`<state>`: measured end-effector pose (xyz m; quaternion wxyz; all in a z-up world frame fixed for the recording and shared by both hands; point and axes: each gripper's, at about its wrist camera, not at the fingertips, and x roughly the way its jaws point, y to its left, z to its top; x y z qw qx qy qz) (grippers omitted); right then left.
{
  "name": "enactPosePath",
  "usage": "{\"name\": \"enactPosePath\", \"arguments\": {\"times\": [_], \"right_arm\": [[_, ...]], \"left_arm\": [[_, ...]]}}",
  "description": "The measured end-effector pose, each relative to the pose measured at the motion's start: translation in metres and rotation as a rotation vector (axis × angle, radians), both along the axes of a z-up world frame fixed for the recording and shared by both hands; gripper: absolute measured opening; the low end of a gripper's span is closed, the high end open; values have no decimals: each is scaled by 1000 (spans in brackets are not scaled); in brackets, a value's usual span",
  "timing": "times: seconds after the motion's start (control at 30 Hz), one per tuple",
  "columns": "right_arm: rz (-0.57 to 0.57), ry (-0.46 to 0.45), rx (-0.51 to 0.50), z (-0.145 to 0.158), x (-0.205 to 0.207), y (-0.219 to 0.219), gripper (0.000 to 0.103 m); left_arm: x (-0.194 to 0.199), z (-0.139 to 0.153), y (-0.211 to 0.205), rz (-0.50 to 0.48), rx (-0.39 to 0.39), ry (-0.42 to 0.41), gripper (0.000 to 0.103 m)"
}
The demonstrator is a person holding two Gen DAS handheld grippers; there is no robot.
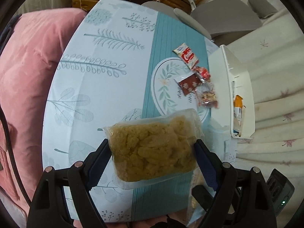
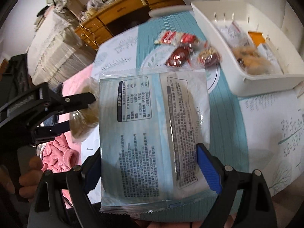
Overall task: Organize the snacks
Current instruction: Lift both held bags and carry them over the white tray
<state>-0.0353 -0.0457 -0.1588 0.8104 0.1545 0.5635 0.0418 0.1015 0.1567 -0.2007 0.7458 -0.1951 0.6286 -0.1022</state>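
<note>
In the left wrist view, your left claw pinches a clear packet of yellow snacks between both fingers, lifted over the table. Ahead and to the right of it, several small red wrapped snacks lie loose beside a white bin.

In the right wrist view, your right claw grips a pale blue printed packet, label side up. The bin, already holding snacks, sits ahead to the right; the loose snacks lie straight ahead.

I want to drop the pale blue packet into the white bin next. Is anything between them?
Nothing visible blocks it. The pale blue packet is held up; the loose red snacks lie left of the white bin.
</note>
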Motion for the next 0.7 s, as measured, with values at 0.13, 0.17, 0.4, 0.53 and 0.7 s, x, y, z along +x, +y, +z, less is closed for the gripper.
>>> {"name": "enactPosePath", "arguments": {"times": [0.13, 0.17, 0.4, 0.53, 0.7], "right_arm": [[32, -74, 20, 18, -6, -17, 90], [50, -90, 17, 22, -6, -21, 90], [117, -186, 13, 49, -6, -60, 90], [142, -219, 12, 60, -4, -86, 90], [159, -248, -3, 68, -2, -119, 90]], "left_arm": [[-6, 18, -9, 12, -9, -57, 85], [-9, 22, -15, 18, -17, -74, 85], [-20, 42, -54, 49, -23, -137, 85], [-22, 49, -80, 55, -23, -163, 85], [-22, 54, -118, 63, -17, -183, 85]]}}
